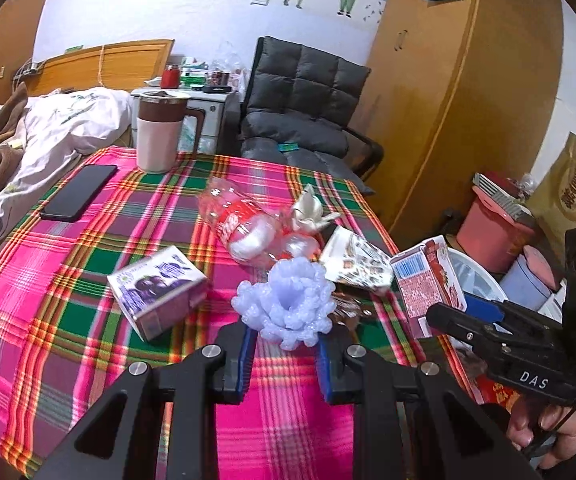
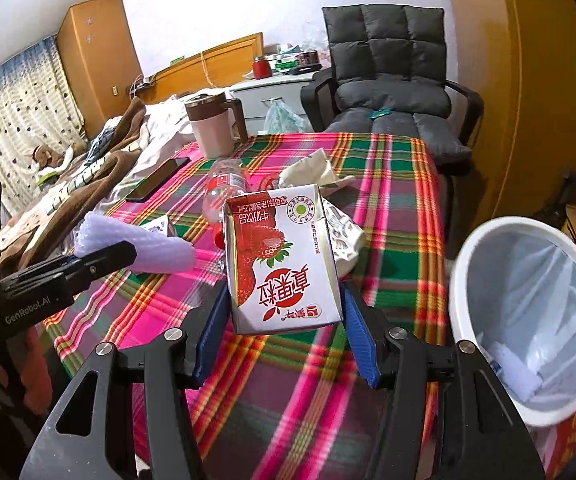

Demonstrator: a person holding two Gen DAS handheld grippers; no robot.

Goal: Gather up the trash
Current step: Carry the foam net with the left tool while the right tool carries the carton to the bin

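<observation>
My left gripper [image 1: 286, 338] is shut on a lilac foam fruit net [image 1: 288, 300], held just above the plaid tablecloth [image 1: 68, 280]; the net also shows in the right wrist view [image 2: 144, 246]. My right gripper [image 2: 284, 312] is shut on a red-and-white strawberry milk carton [image 2: 284, 256], lifted above the table near its right edge; the carton also shows in the left wrist view [image 1: 428, 276]. On the table lie a purple grape carton [image 1: 160, 288], a crushed clear bottle with a red label [image 1: 244, 224], crumpled paper [image 1: 308, 210] and a printed wrapper [image 1: 356, 260].
A white bin with a plastic liner [image 2: 528, 320] stands off the table's right side. A black phone [image 1: 80, 196] and a pink-and-brown jug [image 1: 160, 132] sit at the table's far left. A grey chair [image 1: 308, 112] and a bed [image 1: 48, 132] are behind.
</observation>
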